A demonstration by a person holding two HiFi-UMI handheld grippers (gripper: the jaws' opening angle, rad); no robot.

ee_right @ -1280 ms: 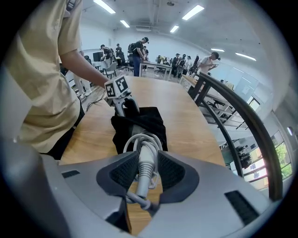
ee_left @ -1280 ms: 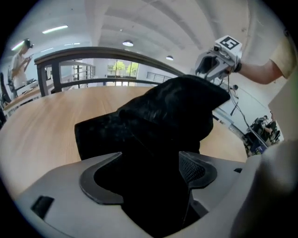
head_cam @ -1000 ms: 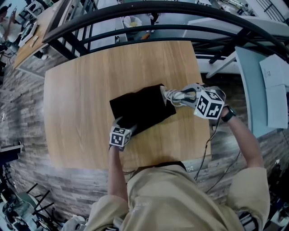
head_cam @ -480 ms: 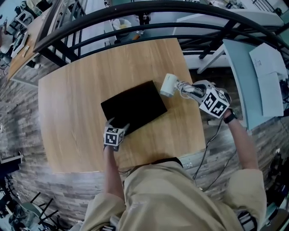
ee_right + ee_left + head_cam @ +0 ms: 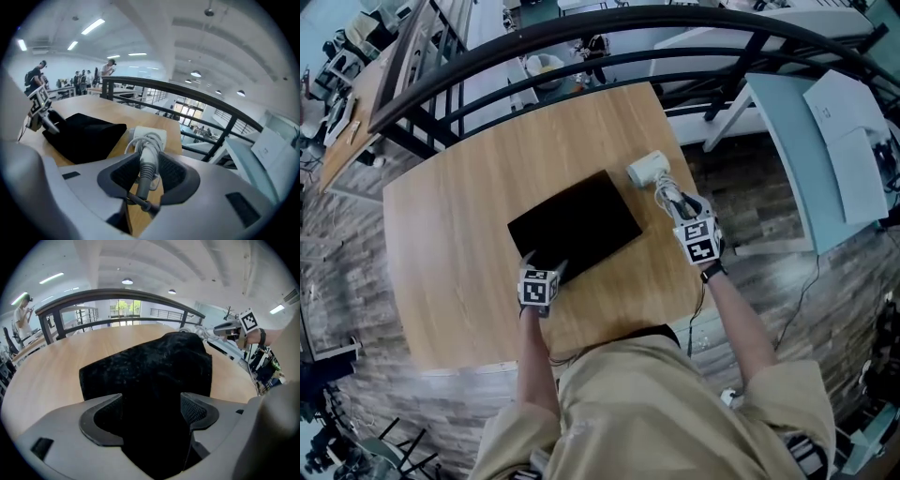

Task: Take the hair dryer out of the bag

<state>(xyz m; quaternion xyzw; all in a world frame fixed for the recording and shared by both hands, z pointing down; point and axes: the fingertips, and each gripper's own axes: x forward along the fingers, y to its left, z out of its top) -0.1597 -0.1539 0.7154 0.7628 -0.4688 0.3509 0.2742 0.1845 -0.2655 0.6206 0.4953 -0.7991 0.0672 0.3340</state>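
My right tool (image 5: 676,208) clamped on the white hair dryer (image 5: 648,170) handle, dryer outside the black bag (image 5: 575,225), just beside it on the tabletop (image 5: 459,206), my left tool (image 5: 543,265) pinching the bag's near edge

I find the table (image 5: 450,244) bare across its left side and along the far edge, so a gripper can pass there. The black bag (image 5: 577,225) fills the middle. The hair dryer (image 5: 647,171) lies just beside the bag's right corner, near the table's right edge, leaving narrow gaps. Beyond the far edge, the black railing (image 5: 126,292) bars the way.
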